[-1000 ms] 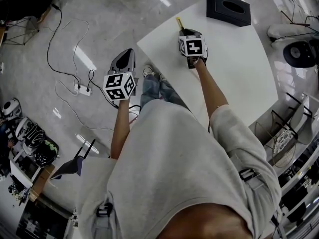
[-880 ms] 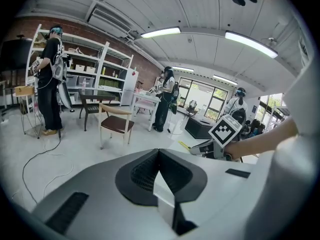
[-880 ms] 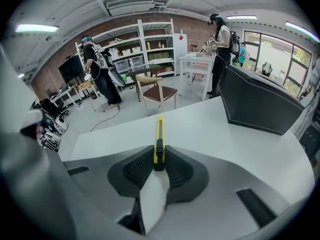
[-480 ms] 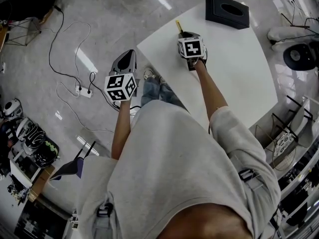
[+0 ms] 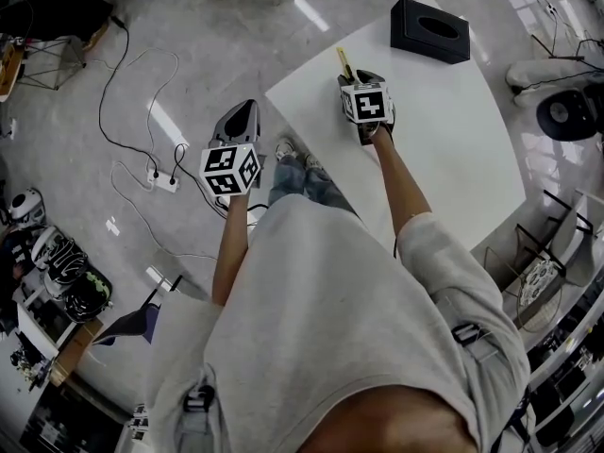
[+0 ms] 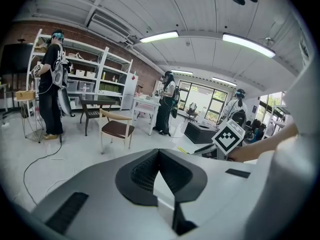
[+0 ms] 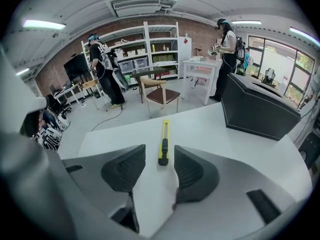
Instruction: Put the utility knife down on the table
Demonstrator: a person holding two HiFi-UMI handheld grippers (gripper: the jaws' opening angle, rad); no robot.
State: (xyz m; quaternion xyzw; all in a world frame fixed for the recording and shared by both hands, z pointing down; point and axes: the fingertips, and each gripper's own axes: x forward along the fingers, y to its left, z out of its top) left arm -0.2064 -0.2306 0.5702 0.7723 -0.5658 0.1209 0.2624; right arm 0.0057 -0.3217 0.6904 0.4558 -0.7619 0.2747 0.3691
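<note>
The utility knife (image 7: 163, 143) lies flat on the white table (image 7: 215, 134), near the black box (image 7: 260, 109) but apart from it. The right gripper (image 7: 159, 154) has its fingers opening on either side of the handle, clear of it. A clean release likely means withdrawing straight back without nudging the handle. That gripper tilts steeply down; the left gripper (image 6: 159, 153), fingers together and empty, hangs farther from the box, off the table.
</note>
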